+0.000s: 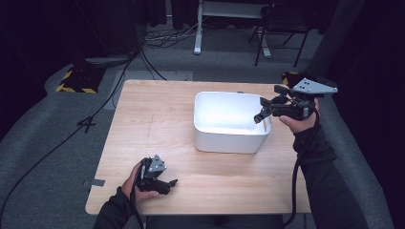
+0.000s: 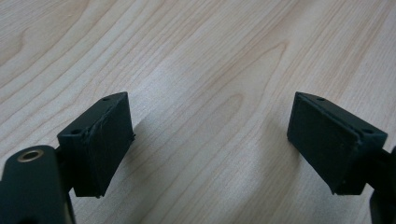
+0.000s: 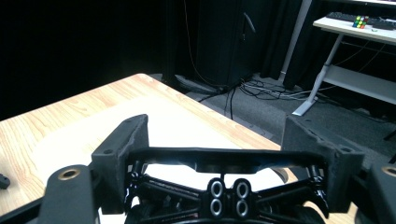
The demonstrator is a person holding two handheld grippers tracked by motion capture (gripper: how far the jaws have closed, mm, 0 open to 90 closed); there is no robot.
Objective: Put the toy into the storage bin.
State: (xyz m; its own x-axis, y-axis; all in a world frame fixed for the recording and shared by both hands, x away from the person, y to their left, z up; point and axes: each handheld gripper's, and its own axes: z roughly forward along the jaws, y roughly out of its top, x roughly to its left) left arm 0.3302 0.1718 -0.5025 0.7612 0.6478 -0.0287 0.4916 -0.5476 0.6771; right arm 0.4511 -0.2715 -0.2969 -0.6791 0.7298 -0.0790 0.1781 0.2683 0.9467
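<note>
A white bin [image 1: 229, 140] stands on the wooden table [image 1: 157, 119], right of the middle. My right gripper [image 1: 261, 113] hangs over the bin's right rim, held in a hand that comes in from the right. In the right gripper view, my right gripper [image 3: 215, 140] is shut on a black mechanical part [image 3: 224, 161] with small rings, which spans the gap between its pads above the bright bin [image 3: 177, 121]. My left gripper [image 1: 169, 183] rests near the table's front left, and in its own view my left gripper [image 2: 210, 140] stands open over bare wood with nothing between its pads.
Beyond the table's far edge lie floor cables [image 1: 162, 38], a desk leg [image 1: 198, 28] and a chair [image 1: 282, 28]. A yellow-and-black marked base [image 1: 76, 81] sits at the far left. A desk carrying a colour cube [image 3: 359, 21] stands in the background.
</note>
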